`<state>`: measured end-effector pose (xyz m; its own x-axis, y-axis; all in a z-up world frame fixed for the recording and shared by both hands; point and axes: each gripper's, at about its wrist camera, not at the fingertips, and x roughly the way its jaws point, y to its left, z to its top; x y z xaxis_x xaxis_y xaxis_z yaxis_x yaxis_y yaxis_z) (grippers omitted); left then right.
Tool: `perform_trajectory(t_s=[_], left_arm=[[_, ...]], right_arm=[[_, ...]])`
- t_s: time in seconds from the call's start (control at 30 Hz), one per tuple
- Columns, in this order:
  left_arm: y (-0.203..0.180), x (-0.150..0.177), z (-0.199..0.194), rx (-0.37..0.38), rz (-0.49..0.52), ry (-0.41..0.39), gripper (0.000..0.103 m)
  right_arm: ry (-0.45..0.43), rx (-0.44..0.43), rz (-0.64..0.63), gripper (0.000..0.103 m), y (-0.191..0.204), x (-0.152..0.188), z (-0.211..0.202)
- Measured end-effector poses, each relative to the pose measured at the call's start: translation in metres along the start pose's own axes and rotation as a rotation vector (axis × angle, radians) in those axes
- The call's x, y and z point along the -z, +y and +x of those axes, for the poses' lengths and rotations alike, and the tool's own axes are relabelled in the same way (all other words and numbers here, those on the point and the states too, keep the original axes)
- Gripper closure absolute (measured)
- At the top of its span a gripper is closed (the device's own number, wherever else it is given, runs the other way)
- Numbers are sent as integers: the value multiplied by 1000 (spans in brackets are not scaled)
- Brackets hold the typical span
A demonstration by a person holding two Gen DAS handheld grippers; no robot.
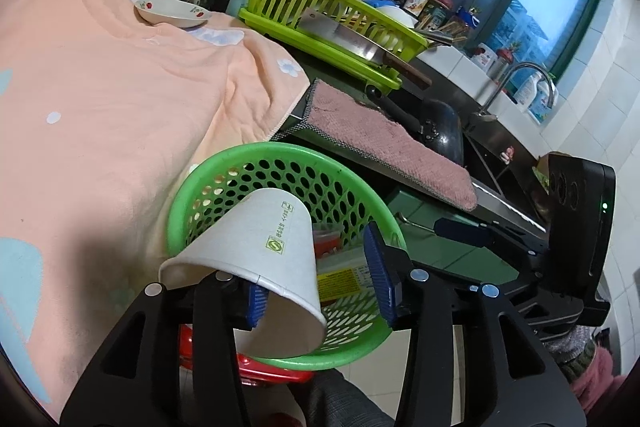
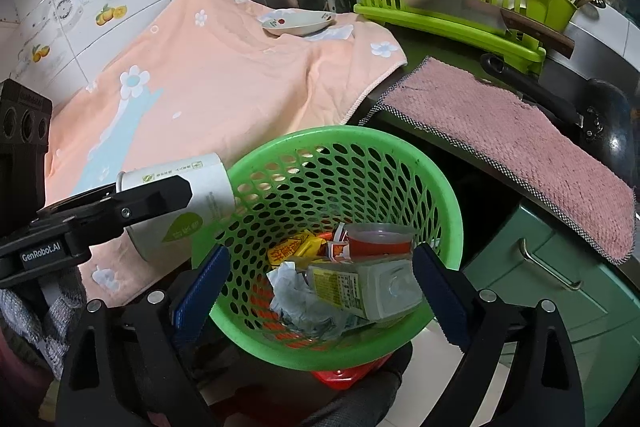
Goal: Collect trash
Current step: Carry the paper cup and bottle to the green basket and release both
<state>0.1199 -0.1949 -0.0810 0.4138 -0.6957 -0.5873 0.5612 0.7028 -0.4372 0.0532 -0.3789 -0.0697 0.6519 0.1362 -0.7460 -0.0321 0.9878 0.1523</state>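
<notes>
A white paper cup [image 1: 256,247] lies tilted between the fingers of my left gripper [image 1: 316,291], its mouth towards the camera. It leans on the left blue pad, and a gap shows to the right pad, so the jaws are open. The cup hangs over the near rim of a green perforated basket [image 1: 280,155]. In the right wrist view, the cup [image 2: 212,187] sits at the basket's [image 2: 360,139] left rim behind a black left finger [image 2: 152,199]. My right gripper [image 2: 320,295] stands wide open above the basket. Inside lie crumpled paper [image 2: 292,291], a clear bottle [image 2: 368,287] and yellow wrappers [image 2: 296,247].
A peach towel [image 1: 100,87] with a small dish [image 1: 168,11] covers the counter at the left. Behind are a lime dish rack [image 1: 332,23] holding a cleaver, a pink cloth [image 1: 380,135], a black pan [image 1: 444,131] and a tap [image 1: 520,75]. Green cabinets [image 2: 560,287] are at the right.
</notes>
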Motion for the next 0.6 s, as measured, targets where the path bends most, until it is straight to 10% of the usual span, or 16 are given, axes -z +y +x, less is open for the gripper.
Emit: perform_trajectory(t_s=[0.6], left_arm=[[16, 0, 24, 44, -131, 154, 27]], right_arm=[[-28, 39, 24, 13, -11, 7, -15]])
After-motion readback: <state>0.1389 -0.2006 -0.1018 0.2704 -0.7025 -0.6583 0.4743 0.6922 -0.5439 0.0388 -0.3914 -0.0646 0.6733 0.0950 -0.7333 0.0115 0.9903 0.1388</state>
